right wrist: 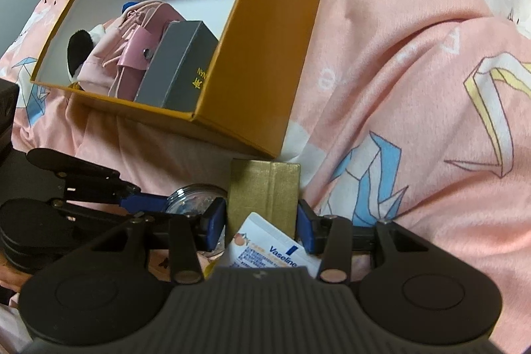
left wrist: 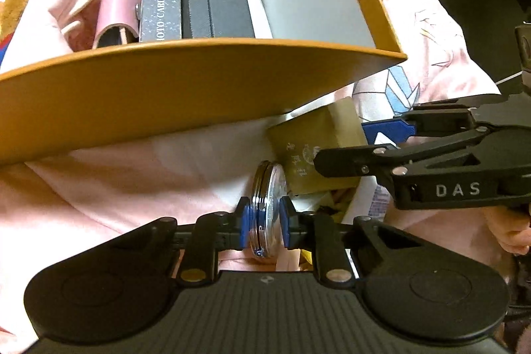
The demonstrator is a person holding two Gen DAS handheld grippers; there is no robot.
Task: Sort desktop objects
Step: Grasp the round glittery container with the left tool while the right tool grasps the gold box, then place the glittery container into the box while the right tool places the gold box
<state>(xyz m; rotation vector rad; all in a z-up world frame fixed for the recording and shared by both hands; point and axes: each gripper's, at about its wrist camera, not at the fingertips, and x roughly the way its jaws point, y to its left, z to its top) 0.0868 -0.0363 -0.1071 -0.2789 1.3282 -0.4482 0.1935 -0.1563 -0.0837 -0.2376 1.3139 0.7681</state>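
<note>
Pink bedding printed with paper cranes [right wrist: 415, 88] spreads open to my right, while the orange cardboard box [left wrist: 199, 82] walls off the far side, free room left in its right half. My left tongs [left wrist: 265, 223] are nearly closed, pinching a round silver-rimmed disc [left wrist: 265, 208] on edge. My right tongs [right wrist: 260, 223] stand half open, pads against a gold rectangular box [right wrist: 265, 188] near the orange box's corner.

Glossy metal round case [left wrist: 265, 214], matt cardboard orange box [left wrist: 166, 88], soft pink cloth sheet [right wrist: 415, 72].
</note>
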